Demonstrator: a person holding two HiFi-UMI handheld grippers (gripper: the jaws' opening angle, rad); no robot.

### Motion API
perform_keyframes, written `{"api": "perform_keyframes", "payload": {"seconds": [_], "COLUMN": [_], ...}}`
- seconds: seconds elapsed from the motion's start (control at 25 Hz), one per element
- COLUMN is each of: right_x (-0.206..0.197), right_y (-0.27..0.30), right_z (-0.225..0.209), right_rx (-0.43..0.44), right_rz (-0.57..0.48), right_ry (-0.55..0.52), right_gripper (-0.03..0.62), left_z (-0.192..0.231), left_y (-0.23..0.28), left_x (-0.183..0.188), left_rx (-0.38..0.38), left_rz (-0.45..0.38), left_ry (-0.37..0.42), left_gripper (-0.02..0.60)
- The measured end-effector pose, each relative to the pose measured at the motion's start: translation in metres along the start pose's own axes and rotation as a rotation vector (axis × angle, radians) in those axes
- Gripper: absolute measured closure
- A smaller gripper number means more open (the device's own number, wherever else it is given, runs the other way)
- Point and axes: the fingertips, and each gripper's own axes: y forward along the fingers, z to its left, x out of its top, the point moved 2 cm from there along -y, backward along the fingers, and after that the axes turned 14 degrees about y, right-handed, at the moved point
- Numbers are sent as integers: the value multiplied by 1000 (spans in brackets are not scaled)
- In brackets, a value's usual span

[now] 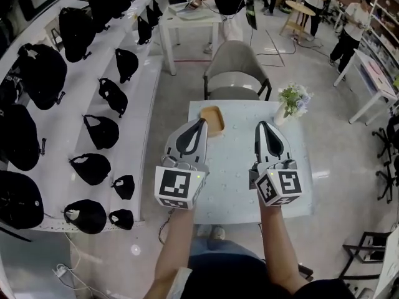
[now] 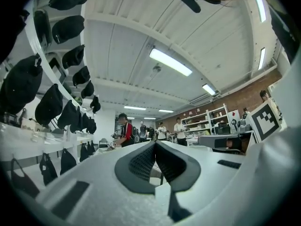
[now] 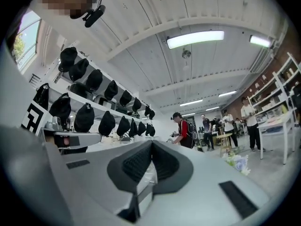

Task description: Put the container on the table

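container (image 1: pixel 214 121) sits on table (image 1: pixel 237 164) near far edge | left gripper (image 1: pixel 201 123), right gripper (image 1: pixel 260 125) both pressed together, empty | risk: a low left sweep nudges it off

Head camera is looking steeply down over the left gripper (image 1: pixel 202 122) and right gripper (image 1: pixel 260 125) onto the table (image 1: pixel 232 179). Both gripper cameras are peering low along their jaws, tilting ceilingward, sharing the black bags (image 2: pixel 21 84) and red-shirted person (image 2: pixel 125 130).
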Motion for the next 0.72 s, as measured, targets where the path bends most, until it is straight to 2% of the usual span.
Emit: {"api": "perform_keyframes", "payload": {"seconds": [0.16,0.44,0.72], "right_x": [1,-7,-9], "right_y": [-11,-30,-44], "right_z": [3,0,-15], "right_rx": [-2,-17,-55], "right_rz": [-11,-11,-4], "right_ry": [-12,-17,-15], "right_gripper": [595,595,595], "left_z": [-1,9,2], "left_y": [-13,-22,-23], "left_x": [-2,-11,-16], "left_rx": [1,15,3], "left_rz": [-9,-15,-10], "left_ry": [21,-17,-28], "left_gripper": [580,580,580]}}
